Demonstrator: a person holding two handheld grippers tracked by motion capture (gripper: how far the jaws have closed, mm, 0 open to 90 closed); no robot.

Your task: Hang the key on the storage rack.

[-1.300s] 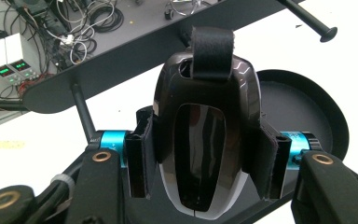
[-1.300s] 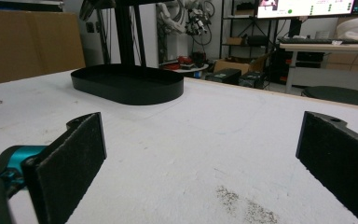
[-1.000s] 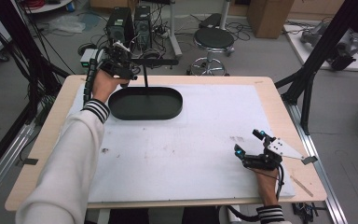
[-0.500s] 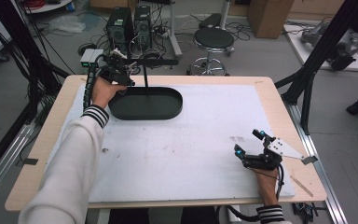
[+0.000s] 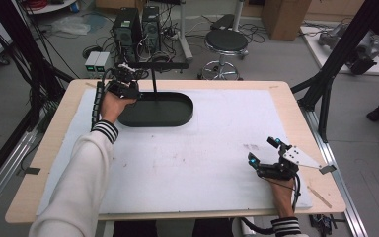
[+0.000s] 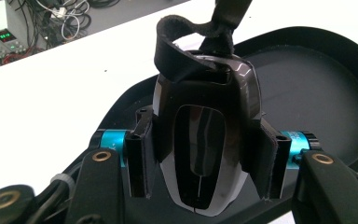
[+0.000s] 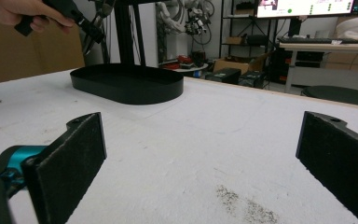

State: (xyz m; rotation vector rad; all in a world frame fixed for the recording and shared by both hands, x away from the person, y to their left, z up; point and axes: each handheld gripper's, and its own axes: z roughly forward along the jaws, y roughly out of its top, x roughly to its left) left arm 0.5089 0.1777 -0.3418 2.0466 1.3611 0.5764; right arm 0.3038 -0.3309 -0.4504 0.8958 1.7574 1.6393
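Black and shiny, a rounded thing [image 6: 204,154] with a strap [image 6: 186,32] on top sits between the jaws of the left gripper [image 6: 204,158]. The two pads press on its sides and hold it tight. I cannot tell just what the thing is. It hangs over the near end of a dark oval tray [image 6: 317,93].

From the high view, the left gripper [image 5: 123,85] is at the far left of the white table [image 5: 202,148], right at the left end of the tray [image 5: 177,111]. A thin black post [image 5: 154,84] stands in the tray.

At the near right corner of the table, the right gripper [image 5: 269,157] rests low. Its jaws stand wide apart with nothing between them, just the white table top [image 7: 205,154].
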